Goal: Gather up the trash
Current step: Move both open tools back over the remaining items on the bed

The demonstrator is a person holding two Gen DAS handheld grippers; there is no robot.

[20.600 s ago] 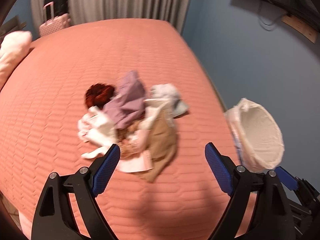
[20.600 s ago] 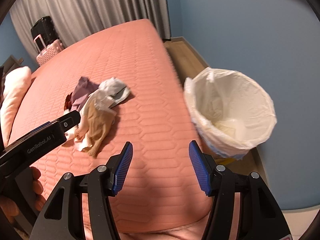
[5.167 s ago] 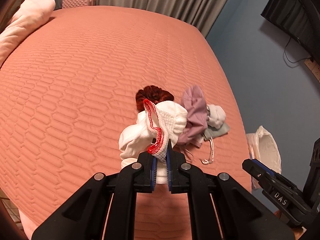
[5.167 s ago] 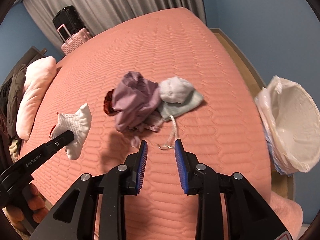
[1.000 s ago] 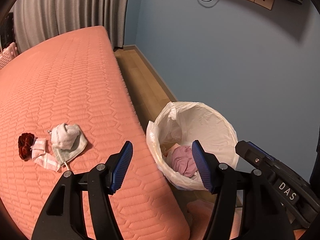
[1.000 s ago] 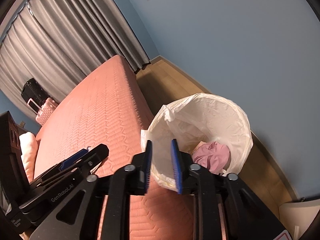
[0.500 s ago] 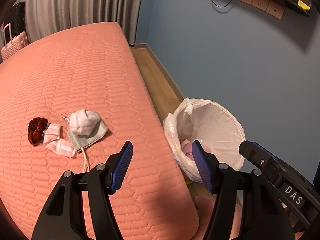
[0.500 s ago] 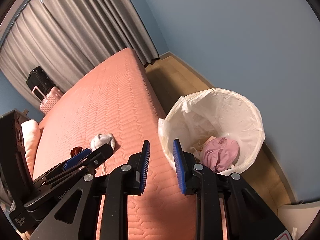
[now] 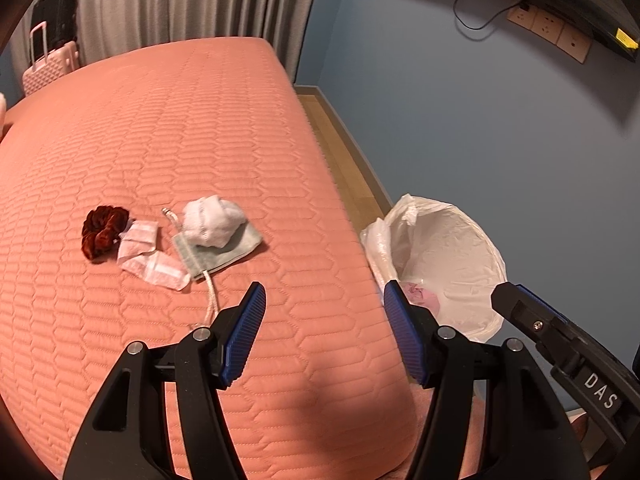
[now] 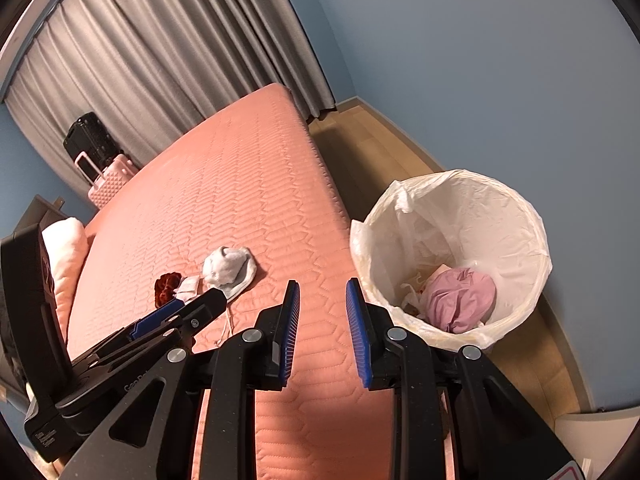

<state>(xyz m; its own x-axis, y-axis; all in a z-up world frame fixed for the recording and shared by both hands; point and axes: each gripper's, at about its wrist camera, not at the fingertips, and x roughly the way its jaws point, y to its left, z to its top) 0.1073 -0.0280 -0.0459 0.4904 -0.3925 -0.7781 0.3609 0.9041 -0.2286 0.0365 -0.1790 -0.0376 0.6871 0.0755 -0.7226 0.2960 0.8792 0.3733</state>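
A: What surfaces and shapes are seen ahead of the jaws?

B: A bed (image 9: 168, 128) is covered in a salmon quilt stitched in long rounded cells. Ahead and to the left of the left gripper (image 9: 324, 332), a small group of soft items is laid on it: a crumpled dark red velvet scrunchie (image 9: 103, 231), pale pink quilted wrappers (image 9: 150, 256) touching it, a flat grey-green cloth pouch (image 9: 224, 250) with a white cord trailing toward the left jaw, and a white balled cloth (image 9: 212, 222) resting on the pouch.

A: How are the jaws set?

B: The left gripper's ribbed blue pads (image 9: 244, 336) are spread wide, with nothing held between them. The right gripper (image 10: 322, 328) is parted only narrowly, and it too is seen to be empty.

A: And the container?

B: A round bin lined with a crinkled white plastic bag (image 10: 516, 208) is placed on the wooden floor (image 10: 384, 140) just beside the bed edge, ahead and to the right of both pairs of jaws. Inside it, a bunched mauve fabric (image 10: 460, 298) is seen lying at the bottom against scraps of white plastic; what else is under it cannot be told.

A: Anything further back?

B: Grey pleated curtains (image 10: 160, 48), a smooth blue wall (image 10: 500, 60), a ridged pink suitcase (image 10: 110, 182) with a black case (image 10: 90, 138) behind it, and a pale pillow (image 10: 66, 256) are visible.
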